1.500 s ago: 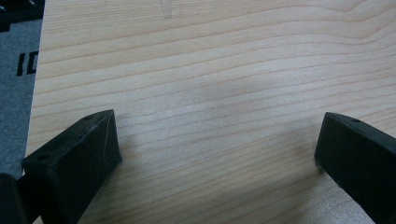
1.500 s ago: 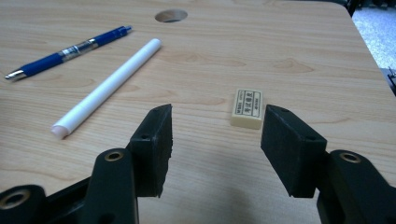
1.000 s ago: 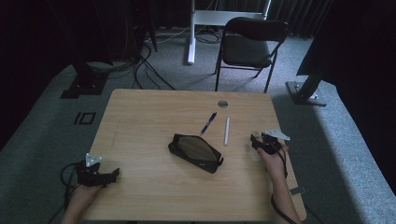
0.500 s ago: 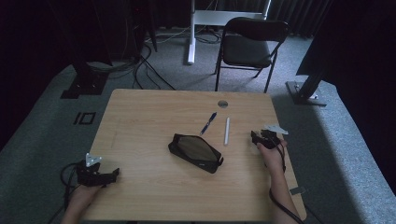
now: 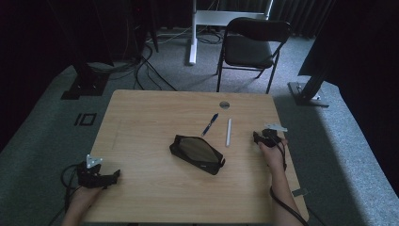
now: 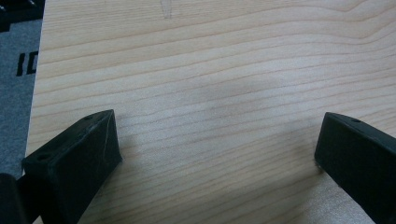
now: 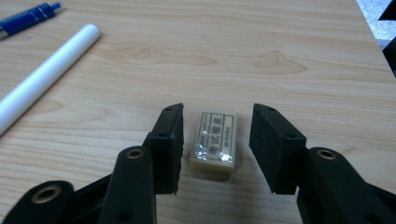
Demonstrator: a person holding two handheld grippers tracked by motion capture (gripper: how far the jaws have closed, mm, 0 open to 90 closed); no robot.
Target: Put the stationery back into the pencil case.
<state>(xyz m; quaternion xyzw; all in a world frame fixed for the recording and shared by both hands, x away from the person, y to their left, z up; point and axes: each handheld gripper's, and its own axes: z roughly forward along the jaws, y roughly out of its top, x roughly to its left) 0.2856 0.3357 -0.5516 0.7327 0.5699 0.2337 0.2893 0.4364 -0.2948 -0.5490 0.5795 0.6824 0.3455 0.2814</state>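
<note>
Right gripper point(image 7: 217, 140) straddles a small wrapped eraser point(image 7: 214, 138) lying flat on the desk point(image 7: 261, 51), near the desk's right edge. Its fingers point(image 7: 169, 140) have just been closing in on it, but a sliver of wood shows on each side of the eraser, so no grip yet: released, with the eraser between them. In the high view the right gripper point(image 5: 264, 137) sits just right of the white pen point(image 5: 228, 132).

Risks, as a judgement:
- The gap on the left finger's side looks narrower than on the right, so one finger would likely touch first and push or spin the eraser instead of clamping it.
- The eraser is low and flat; if the fingers ride too high they could pinch only the top edge and it pops out on the lift.
- The glossy wrapper may slip.
- Finger tips too low may scrape the desk and stall the close.

White pen point(image 7: 44, 77) and blue pen point(image 7: 28, 17) lie well apart from it, and the black pencil case point(image 5: 196, 153) sits mid-desk, so collision is unlikely.

Left gripper point(image 5: 97, 175) rests at the desk's near left corner, fingers point(image 6: 77, 158) spread wide over bare wood, holding nothing.
</note>
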